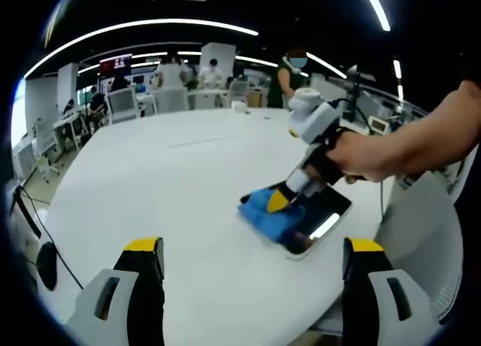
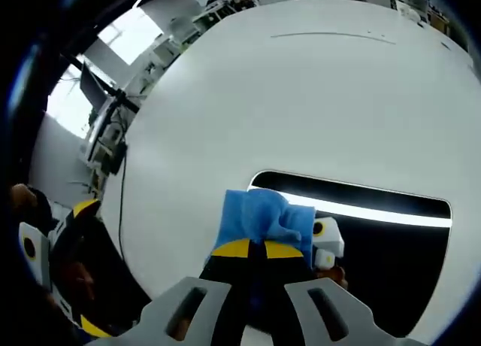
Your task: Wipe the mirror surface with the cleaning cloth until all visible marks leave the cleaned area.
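A rectangular mirror (image 2: 391,233) lies flat on the white table, dark with a ceiling light strip reflected in it; in the left gripper view the mirror (image 1: 323,214) sits right of centre. My right gripper (image 2: 258,250) is shut on the blue cleaning cloth (image 2: 263,214) and presses it down at the mirror's left end. From the left gripper view the right gripper (image 1: 288,201), held by a hand, bears on the cloth (image 1: 264,214). My left gripper (image 1: 252,259) hovers open over bare table, near the front edge, well short of the mirror.
The white round table (image 1: 180,173) stretches wide around the mirror. A grey chair back (image 1: 425,233) stands at the right of the table. Cables (image 1: 37,233) run at the left edge. Desks, chairs and people stand in the far background.
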`<state>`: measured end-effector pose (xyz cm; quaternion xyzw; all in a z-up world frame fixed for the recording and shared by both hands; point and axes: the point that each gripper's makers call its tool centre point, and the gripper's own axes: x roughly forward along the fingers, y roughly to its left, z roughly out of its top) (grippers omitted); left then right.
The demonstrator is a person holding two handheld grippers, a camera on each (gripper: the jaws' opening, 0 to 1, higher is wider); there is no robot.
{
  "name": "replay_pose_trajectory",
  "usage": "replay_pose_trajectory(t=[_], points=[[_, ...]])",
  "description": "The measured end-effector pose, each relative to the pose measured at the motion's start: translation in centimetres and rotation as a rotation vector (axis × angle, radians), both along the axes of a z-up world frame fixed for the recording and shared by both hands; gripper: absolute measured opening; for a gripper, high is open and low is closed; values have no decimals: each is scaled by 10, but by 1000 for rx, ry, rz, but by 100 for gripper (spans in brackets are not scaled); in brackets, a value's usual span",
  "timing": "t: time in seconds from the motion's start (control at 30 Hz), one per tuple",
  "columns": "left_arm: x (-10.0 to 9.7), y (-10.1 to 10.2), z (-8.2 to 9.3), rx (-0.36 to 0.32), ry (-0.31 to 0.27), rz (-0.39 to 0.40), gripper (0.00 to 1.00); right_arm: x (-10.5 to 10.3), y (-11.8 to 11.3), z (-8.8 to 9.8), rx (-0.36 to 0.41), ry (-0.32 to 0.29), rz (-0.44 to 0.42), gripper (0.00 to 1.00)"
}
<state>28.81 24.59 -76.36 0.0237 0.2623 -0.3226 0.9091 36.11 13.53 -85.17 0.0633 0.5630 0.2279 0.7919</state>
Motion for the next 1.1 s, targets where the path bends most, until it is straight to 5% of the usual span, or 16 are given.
replay_pose_trajectory(t=[1.1], points=[[-11,11,2,-27,32,56,99,49,4,-3,-9,-10,-4,0]])
